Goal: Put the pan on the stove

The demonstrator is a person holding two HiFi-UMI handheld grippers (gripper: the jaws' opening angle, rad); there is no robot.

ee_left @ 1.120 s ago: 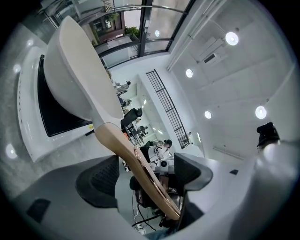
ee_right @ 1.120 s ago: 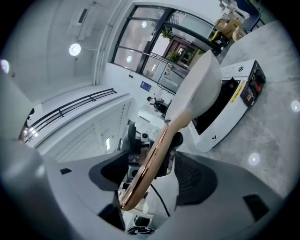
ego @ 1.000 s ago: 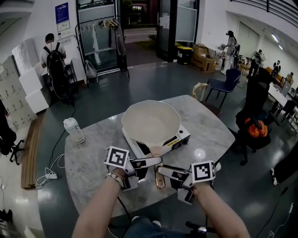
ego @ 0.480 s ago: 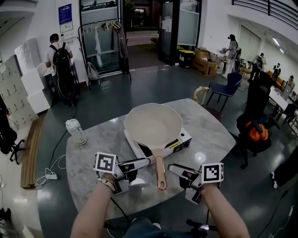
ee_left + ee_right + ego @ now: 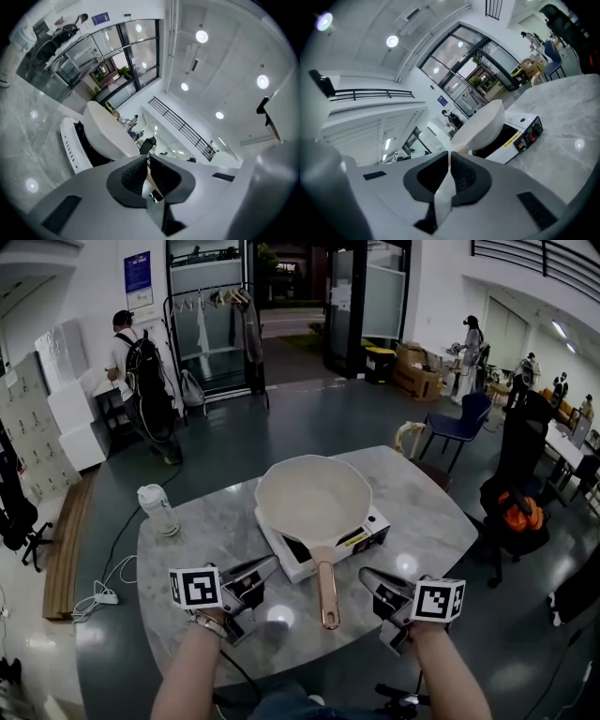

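The cream pan [image 5: 314,498] sits on the white portable stove [image 5: 367,531] in the middle of the marble table, its copper handle [image 5: 326,592] pointing toward me. My left gripper [image 5: 271,563] lies left of the handle and my right gripper [image 5: 365,575] lies right of it, neither touching it. Both sets of jaws have just been closing and are shut with nothing between them. In the left gripper view the shut jaws [image 5: 147,161] face the pan [image 5: 110,133] and stove [image 5: 70,145]. The right gripper [image 5: 450,161] points at the pan [image 5: 480,125] and the stove [image 5: 518,136].
A clear water bottle [image 5: 157,510] stands on the table's [image 5: 431,512] left part. Beyond the far right edge is a blue chair [image 5: 459,413]. A person with a backpack [image 5: 141,362] stands far left. Cables [image 5: 103,592] lie on the floor at left.
Both grippers drew away from the pan handle, the left one leftward and the right one rightward, and their jaws went from open to shut. The pan stayed on the stove.
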